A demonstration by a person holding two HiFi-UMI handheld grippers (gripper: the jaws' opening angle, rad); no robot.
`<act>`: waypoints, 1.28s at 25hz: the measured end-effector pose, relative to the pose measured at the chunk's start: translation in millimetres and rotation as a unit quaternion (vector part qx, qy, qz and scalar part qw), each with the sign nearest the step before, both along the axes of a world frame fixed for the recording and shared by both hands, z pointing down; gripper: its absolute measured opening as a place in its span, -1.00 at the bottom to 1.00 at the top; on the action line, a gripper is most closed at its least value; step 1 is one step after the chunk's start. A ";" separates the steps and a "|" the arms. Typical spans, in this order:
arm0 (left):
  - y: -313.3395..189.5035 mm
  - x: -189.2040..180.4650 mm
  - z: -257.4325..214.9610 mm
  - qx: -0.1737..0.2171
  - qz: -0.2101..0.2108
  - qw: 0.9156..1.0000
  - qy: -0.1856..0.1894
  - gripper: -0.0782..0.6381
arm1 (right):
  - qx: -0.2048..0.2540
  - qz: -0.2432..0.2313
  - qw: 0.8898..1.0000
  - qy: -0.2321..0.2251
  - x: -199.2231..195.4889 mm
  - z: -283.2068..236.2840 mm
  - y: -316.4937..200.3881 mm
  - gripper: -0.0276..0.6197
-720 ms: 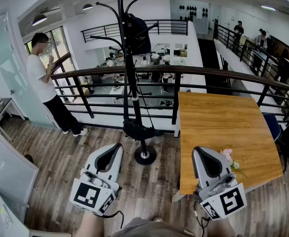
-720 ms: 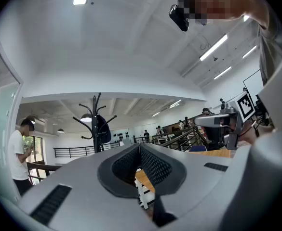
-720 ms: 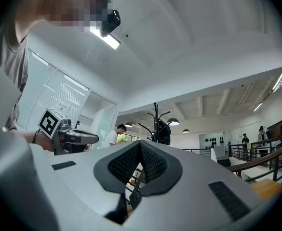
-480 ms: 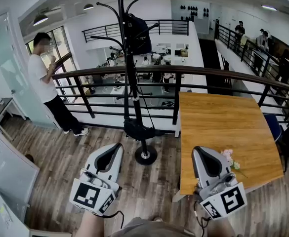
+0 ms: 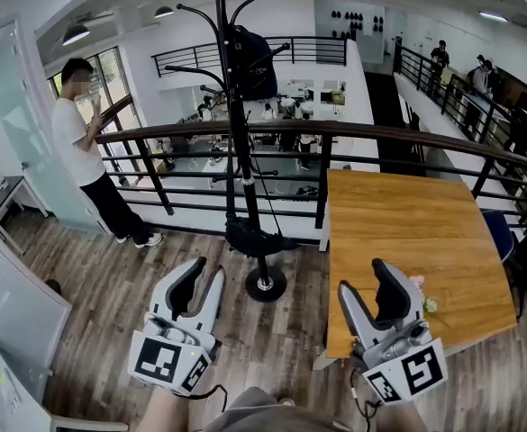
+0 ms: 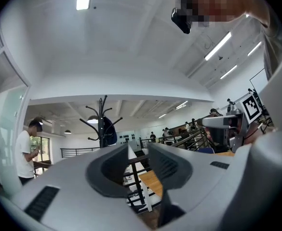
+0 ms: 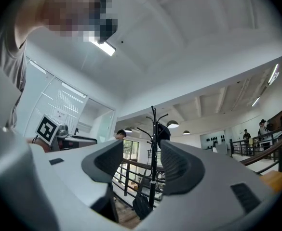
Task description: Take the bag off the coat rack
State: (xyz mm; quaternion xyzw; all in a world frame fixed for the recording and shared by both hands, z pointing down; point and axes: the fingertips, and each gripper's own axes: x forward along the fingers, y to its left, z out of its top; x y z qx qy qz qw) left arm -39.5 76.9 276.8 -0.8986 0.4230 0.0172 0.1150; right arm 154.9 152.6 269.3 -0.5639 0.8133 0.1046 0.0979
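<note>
**lurker:** So what's the worry from where you're standing?

**me:** Nearest first. My right claw [image 5: 362,275] looks to be over the near edge of the wooden table [image 5: 425,214]. If I swing it across toward the rack I could clip that edge, or the little flowers [image 5: 418,283] lying just beside it.

Further out, the coat rack [image 5: 237,142] stands on one small round foot [image 5: 265,284]. Drag a bag sideways instead of lifting it clear of its hook and I reckon the whole pole tips. There's a railing [image 5: 335,131] right behind it with a drop beyond, so a tipped rack or a fumbled bag would be bad news.

Also there are two bags. A small dark bag [image 5: 254,238] dangles low on a long strap, just above the foot. A dark backpack [image 5: 252,61] hangs up near the top. I honestly can't tell which one is meant, and that long strap could snag on the way off.

**lurker:** And how are you holding the claws?

**me:** Both are low in front of me, pointing forward and tipped upward, well apart from the rack. My left claw [image 5: 206,270] is over the floor, jaws only a crack apart with nothing between them. The right claw's jaws are spread wide, also empty. Neither is touching a bag.
</note>
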 end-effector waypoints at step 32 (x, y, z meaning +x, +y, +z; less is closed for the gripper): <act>-257.5 -22.4 26.5 -0.058 -0.009 0.998 -0.011 -0.04 | -0.082 0.017 0.996 0.022 -29.2 23.8 -262.9 -0.17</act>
